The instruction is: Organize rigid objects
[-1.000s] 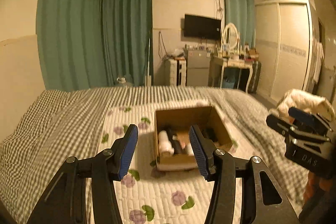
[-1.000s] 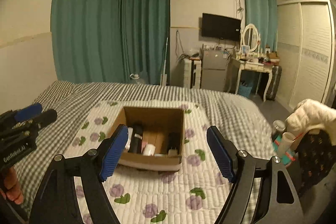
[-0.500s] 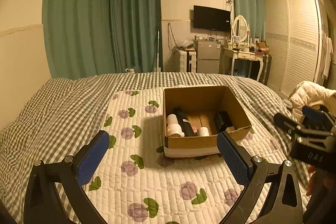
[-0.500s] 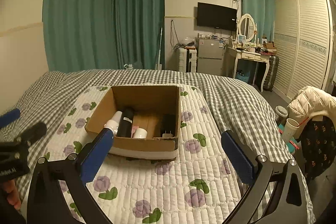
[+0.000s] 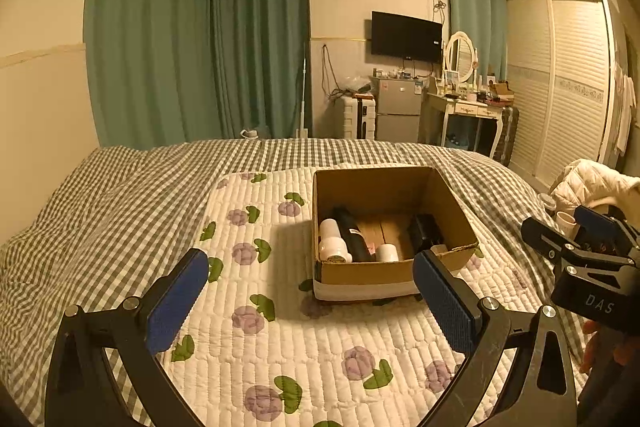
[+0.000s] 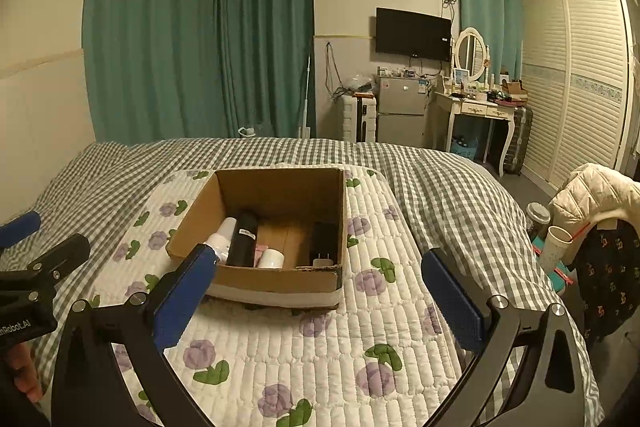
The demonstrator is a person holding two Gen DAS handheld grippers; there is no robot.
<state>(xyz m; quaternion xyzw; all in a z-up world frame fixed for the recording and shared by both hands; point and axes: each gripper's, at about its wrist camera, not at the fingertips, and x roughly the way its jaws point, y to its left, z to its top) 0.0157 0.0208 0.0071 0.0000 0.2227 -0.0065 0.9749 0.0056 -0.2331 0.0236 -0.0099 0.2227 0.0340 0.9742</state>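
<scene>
An open cardboard box [image 5: 450,203] [image 6: 192,223] stands on a quilted floral mat on the bed. Inside lie a white bottle [image 5: 332,241] [image 6: 224,233], a black cylinder [image 5: 352,235] [image 6: 244,239], a small white jar [image 5: 387,253] [image 6: 271,259] and a black charger [image 5: 426,233] [image 6: 324,245]. My left gripper [image 5: 310,301] is open and empty, held above the mat just in front of the box. My right gripper [image 6: 318,301] is open and empty, also in front of the box. Each gripper shows at the edge of the other's view.
The floral mat [image 5: 256,307] lies on a checked bedspread [image 5: 100,207]. A chair with a cream jacket [image 6: 592,195] and a paper cup [image 6: 554,247] stand right of the bed. A dressing table [image 6: 476,107], fridge and wardrobe line the far wall.
Both grippers have opened wide and pulled back from the box. The box and its contents have not moved.
</scene>
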